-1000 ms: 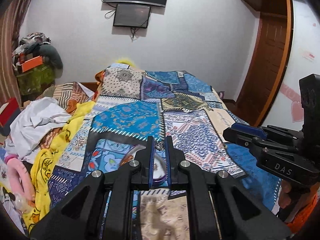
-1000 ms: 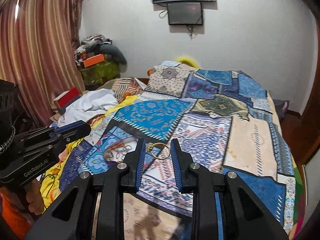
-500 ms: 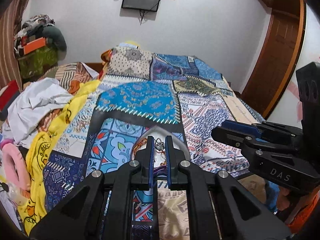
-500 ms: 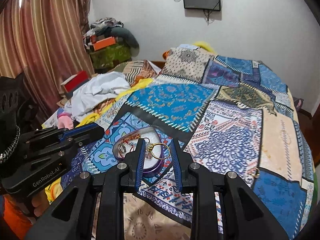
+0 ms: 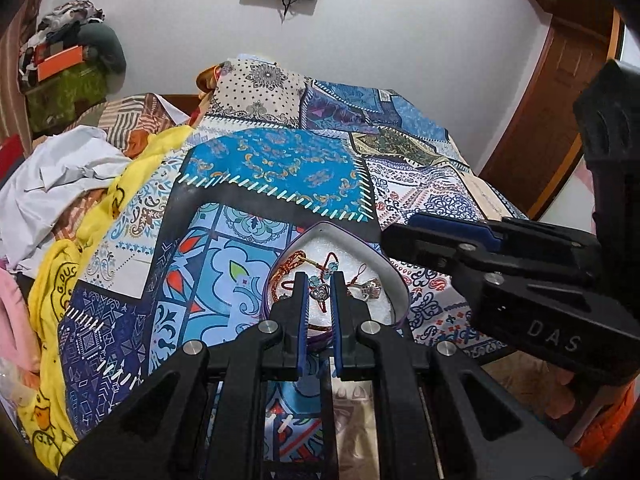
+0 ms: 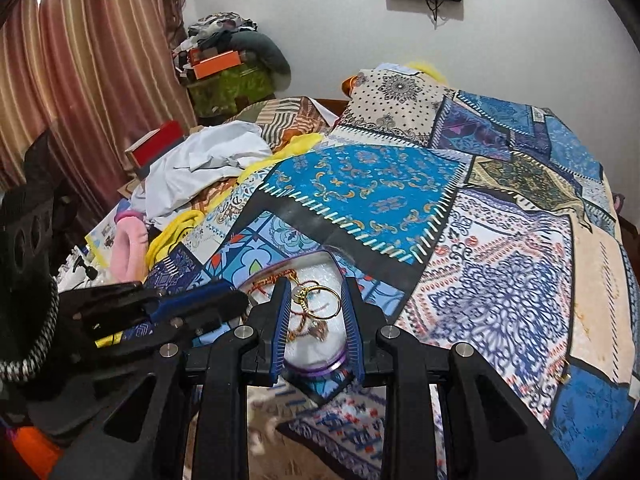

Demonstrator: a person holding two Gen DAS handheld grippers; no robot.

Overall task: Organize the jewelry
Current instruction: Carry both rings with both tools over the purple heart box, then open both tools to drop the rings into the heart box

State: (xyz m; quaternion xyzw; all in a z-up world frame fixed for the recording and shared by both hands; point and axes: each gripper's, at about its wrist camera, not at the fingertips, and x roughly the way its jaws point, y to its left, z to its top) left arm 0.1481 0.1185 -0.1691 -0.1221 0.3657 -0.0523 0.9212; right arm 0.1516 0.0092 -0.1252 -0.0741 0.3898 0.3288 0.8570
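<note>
Silver pendant (image 5: 320, 291) pinched in left gripper (image 5: 320, 296) narrow jaws, gold ring (image 6: 320, 301) held across right gripper (image 6: 318, 304) jaws

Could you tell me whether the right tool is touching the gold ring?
Touching. The right wrist view shows the gold ring spanning the gap of the right tool, its band against both pads above the heart-shaped tray.

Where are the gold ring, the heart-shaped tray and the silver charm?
gold ring (image 6: 325, 302), right wrist view, on its band.
heart-shaped tray (image 5: 390, 276), left wrist view, on its rim.
silver charm (image 5: 320, 293), left wrist view, on its body.
</note>
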